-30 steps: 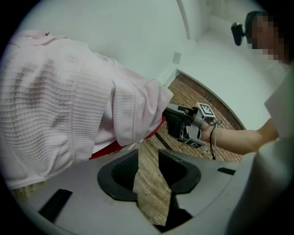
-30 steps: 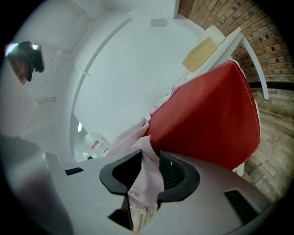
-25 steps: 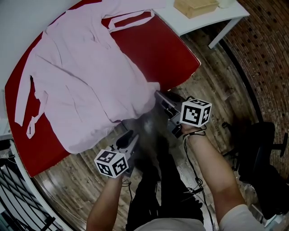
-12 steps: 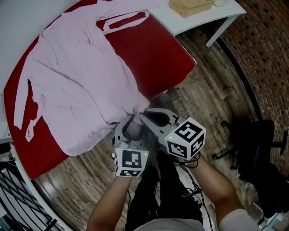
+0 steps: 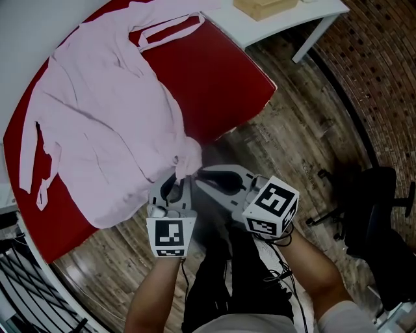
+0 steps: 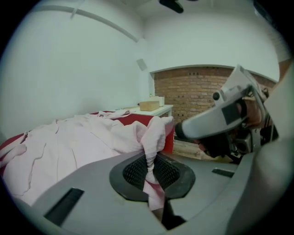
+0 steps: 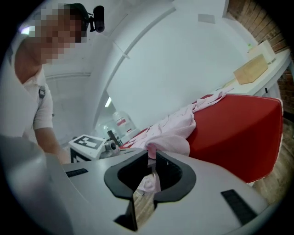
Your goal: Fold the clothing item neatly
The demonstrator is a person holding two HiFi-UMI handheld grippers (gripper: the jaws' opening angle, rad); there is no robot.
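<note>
A pink shirt point(image 5: 104, 123) lies spread over the red table point(image 5: 221, 71), and its near corner hangs off the table's front edge. Both grippers meet at that bunched corner. My left gripper point(image 5: 177, 182) is shut on a twisted strand of the shirt point(image 6: 69, 142), which shows pinched between the pads of that gripper point(image 6: 149, 167) in the left gripper view. My right gripper point(image 5: 200, 175) sits just to the right and touches the same fold. Its jaws are nearly together, with pink cloth point(image 7: 170, 133) in the narrow gap of the gripper point(image 7: 151, 165).
A white side table point(image 5: 260, 29) with a wooden box point(image 5: 263, 6) stands at the back right. A black office chair point(image 5: 377, 208) is on the wooden floor to the right. A black rack point(image 5: 26, 293) is at the lower left. A person point(image 7: 41, 105) stands behind my grippers.
My left gripper rose from below the table edge to the shirt's near corner and closed on the cloth. My right gripper shifted left with the corner, and the two now sit side by side.
</note>
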